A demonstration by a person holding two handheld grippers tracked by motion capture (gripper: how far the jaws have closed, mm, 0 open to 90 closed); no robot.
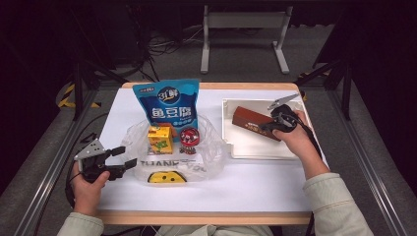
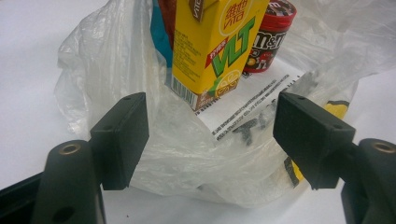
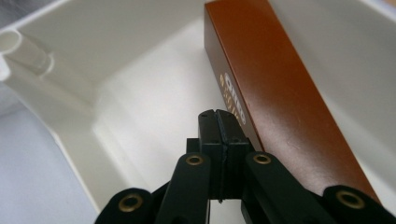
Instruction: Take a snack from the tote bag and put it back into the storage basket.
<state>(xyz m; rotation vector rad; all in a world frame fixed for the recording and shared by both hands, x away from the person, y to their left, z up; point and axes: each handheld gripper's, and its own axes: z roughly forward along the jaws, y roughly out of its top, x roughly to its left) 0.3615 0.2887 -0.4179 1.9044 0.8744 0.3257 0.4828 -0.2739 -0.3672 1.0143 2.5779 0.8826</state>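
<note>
Left claw (image 2: 211, 135) released, jaws wide at the near edge of the crinkled clear plastic bag (image 2: 187, 158). Right claw (image 3: 219, 122) clenched empty, beside the long brown rectangular box (image 3: 275, 88) in the white plastic tray (image 3: 107, 60), right of the bag.

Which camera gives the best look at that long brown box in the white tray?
The right gripper view: the brown box looms close, its side lettering visible. The high view shows the brown box small, lying in the white tray.

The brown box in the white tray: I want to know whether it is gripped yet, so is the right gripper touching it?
Cannot tell. In the right gripper view the right gripper has its jaws shut together beside the brown box, holding nothing; any gap is hidden.
</note>
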